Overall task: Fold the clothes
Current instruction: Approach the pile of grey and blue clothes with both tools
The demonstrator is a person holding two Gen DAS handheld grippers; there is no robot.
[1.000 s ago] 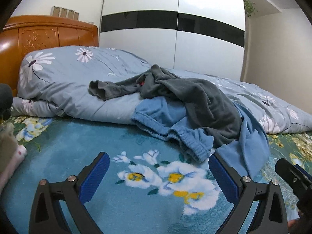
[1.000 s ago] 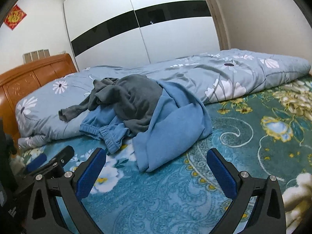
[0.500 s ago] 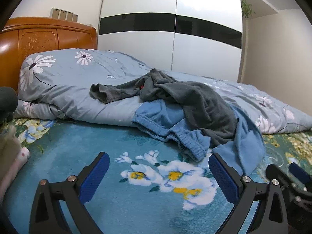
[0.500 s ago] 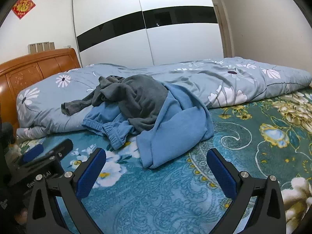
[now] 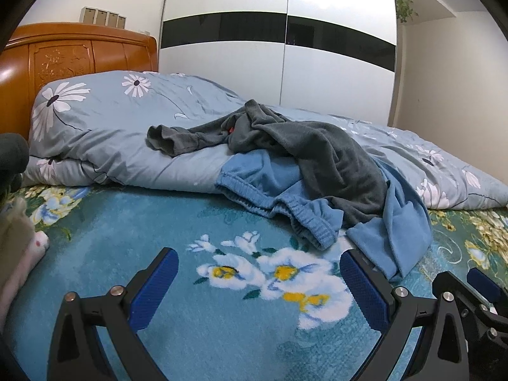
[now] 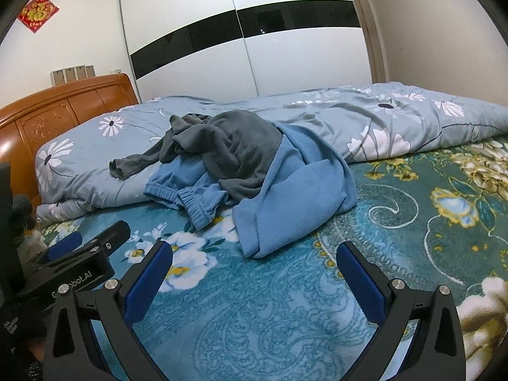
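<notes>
A crumpled dark grey garment (image 5: 311, 155) lies on top of a blue garment (image 5: 390, 222) with a ribbed waistband, heaped against the quilt and spilling onto the flowered blanket. Both also show in the right wrist view: the grey garment (image 6: 231, 146) and the blue garment (image 6: 295, 197). My left gripper (image 5: 258, 273) is open and empty, low over the blanket, short of the blue waistband. My right gripper (image 6: 254, 266) is open and empty, just before the blue garment's near edge. The left gripper's body (image 6: 79, 263) shows at the lower left of the right view.
A blue flowered quilt (image 5: 127, 133) is rolled along the back of the bed. A wooden headboard (image 5: 63, 54) stands at the left, a white sliding wardrobe (image 5: 279, 57) behind. Soft toys or cloth (image 5: 19, 247) lie at the left edge. The teal flowered blanket (image 6: 412, 222) covers the bed.
Both grippers have tilted or risen slightly, so the clothes sit a little lower and closer in view. The right gripper has drawn nearer the left. Jaws stay open.
</notes>
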